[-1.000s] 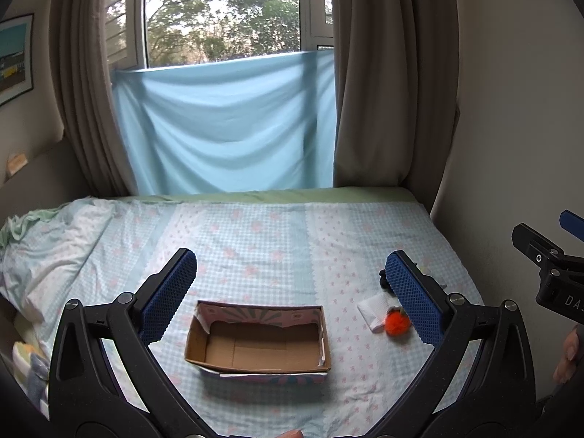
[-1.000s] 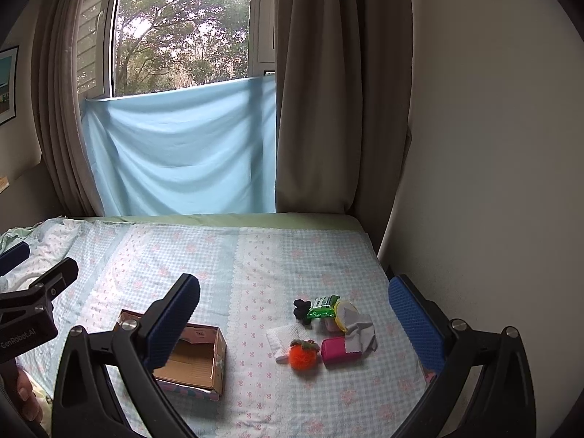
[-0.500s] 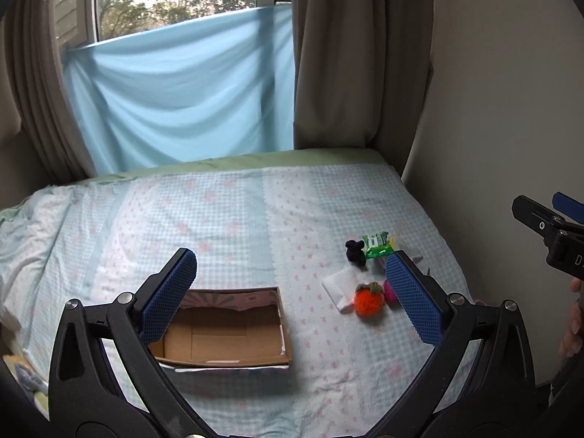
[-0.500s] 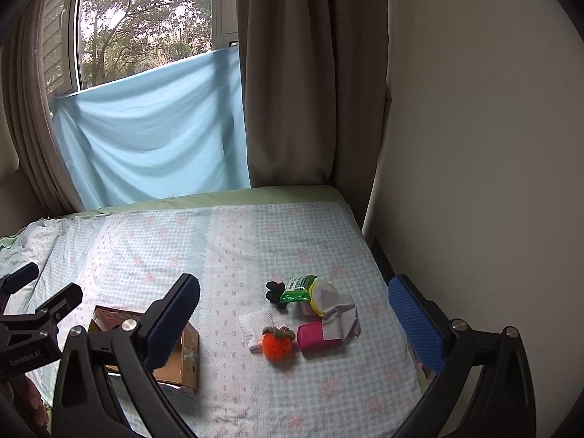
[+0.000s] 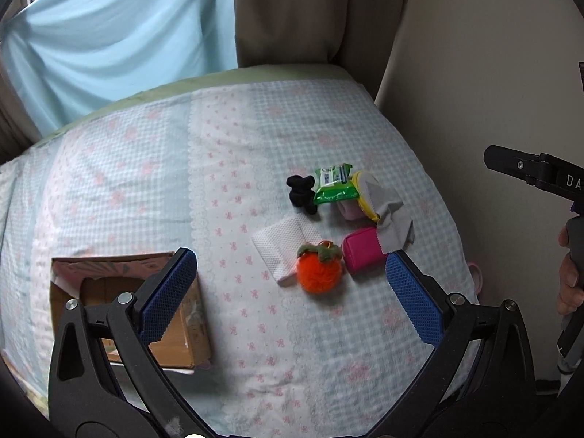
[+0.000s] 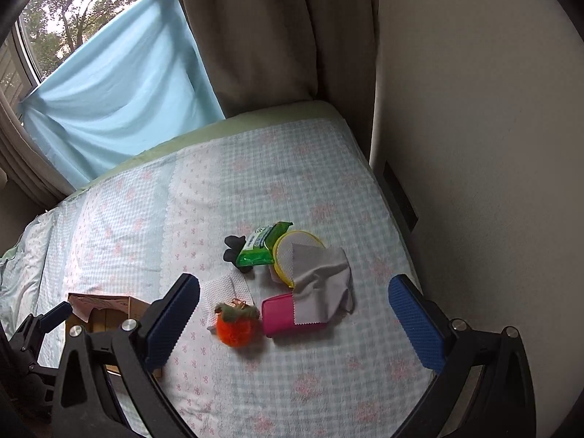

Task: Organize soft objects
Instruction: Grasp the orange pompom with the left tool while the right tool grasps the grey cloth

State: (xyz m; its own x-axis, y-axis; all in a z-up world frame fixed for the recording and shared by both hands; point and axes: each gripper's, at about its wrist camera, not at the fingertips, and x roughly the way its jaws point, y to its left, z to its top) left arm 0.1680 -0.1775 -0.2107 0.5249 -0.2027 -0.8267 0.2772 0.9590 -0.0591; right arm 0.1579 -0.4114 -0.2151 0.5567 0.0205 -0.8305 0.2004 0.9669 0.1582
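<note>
A pile of soft things lies on the bed: an orange plush fruit (image 5: 320, 272) (image 6: 237, 325), a pink pouch (image 5: 363, 254) (image 6: 288, 314), a grey cloth (image 5: 392, 215) (image 6: 321, 284), a white tissue (image 5: 286, 246), a green packet (image 5: 334, 183) (image 6: 261, 244), a black plush toy (image 5: 302, 193) and a yellow-rimmed pouch (image 6: 292, 255). An open cardboard box (image 5: 109, 284) (image 6: 106, 310) sits to their left. My left gripper (image 5: 292, 292) is open and empty above the bed, with the orange fruit between its fingers. My right gripper (image 6: 295, 321) is open and empty over the pink pouch.
The bed (image 5: 146, 182) has a checked blue and pink sheet. A wall (image 6: 474, 146) runs along its right side, with brown curtains (image 6: 273, 36) and a blue cloth (image 6: 120, 98) at the far end. The right gripper's handle and a hand (image 5: 569, 255) show in the left wrist view.
Both grippers have moved right and tilted down toward the pile. The objects now look larger and closer, and the box has shifted to the left edge of both views.
</note>
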